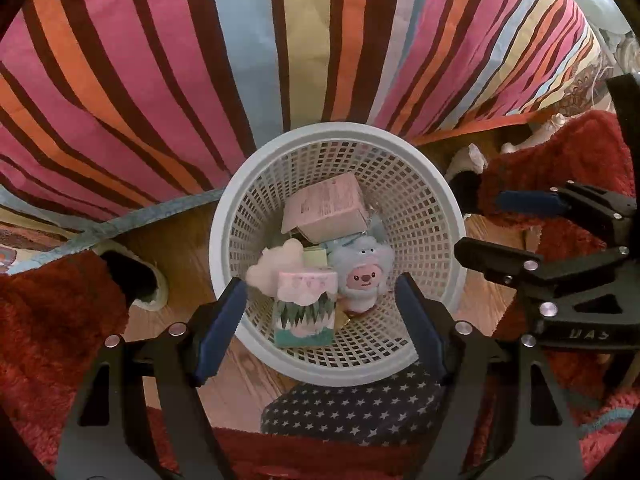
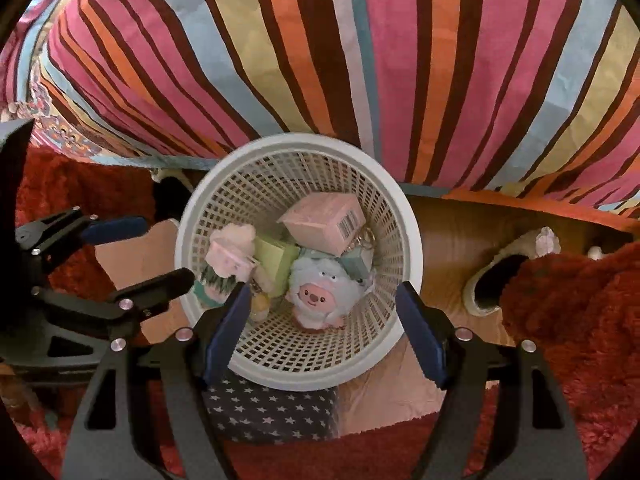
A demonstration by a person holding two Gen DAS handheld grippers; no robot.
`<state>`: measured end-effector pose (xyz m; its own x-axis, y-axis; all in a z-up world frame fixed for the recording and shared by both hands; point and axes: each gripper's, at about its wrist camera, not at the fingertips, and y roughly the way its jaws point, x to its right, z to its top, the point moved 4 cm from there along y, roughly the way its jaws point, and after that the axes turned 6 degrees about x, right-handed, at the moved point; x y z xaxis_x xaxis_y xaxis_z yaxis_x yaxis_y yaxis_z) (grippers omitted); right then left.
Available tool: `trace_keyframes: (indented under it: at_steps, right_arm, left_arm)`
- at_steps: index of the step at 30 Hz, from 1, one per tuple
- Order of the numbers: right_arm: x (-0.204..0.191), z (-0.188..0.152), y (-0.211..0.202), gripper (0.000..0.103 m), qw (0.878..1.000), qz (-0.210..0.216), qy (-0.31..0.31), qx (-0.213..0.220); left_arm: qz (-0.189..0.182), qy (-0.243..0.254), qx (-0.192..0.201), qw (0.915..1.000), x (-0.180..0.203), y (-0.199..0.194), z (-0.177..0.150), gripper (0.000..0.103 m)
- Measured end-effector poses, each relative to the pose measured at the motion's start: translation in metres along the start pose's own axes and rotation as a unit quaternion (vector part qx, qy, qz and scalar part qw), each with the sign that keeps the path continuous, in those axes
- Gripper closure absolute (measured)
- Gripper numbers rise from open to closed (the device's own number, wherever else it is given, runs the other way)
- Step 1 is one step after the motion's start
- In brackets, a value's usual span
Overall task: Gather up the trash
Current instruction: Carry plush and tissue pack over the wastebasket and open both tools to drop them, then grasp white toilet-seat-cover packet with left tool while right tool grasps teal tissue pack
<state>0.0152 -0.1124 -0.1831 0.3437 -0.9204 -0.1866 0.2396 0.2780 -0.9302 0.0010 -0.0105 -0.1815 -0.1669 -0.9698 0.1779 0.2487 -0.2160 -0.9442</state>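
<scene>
A white lattice basket stands on the wood floor; it also shows in the right wrist view. Inside lie a pink box, a green-and-pink patterned box, a pale green box and a blue plush toy. My left gripper is open and empty over the basket's near rim. My right gripper is open and empty over the basket too. Each gripper shows in the other's view, the right one and the left one.
A striped bedcover hangs right behind the basket. A red shaggy rug lies on both sides. A navy star-patterned item lies just in front of the basket. Slippers rest on the floor beside it.
</scene>
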Motion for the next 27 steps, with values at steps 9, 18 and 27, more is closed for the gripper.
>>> trace_keyframes:
  at_steps: [9, 18, 27]
  right_arm:
    - [-0.011, 0.024, -0.059, 0.032, 0.995, 0.047, -0.020, 0.090]
    - [0.031, 0.150, -0.174, 0.012, 0.949, 0.031, -0.041, 0.310]
    - [0.082, 0.339, -0.155, 0.011, 0.933, -0.031, -0.070, 0.353]
  left_arm:
    - [-0.015, 0.022, 0.061, 0.9978, 0.000, -0.060, 0.026, 0.022]
    - [0.037, 0.038, 0.218, 0.9746, -0.045, -0.166, 0.170, 0.022]
    - [0.052, -0.023, 0.272, 0.9607, -0.087, -0.147, 0.388, 0.012]
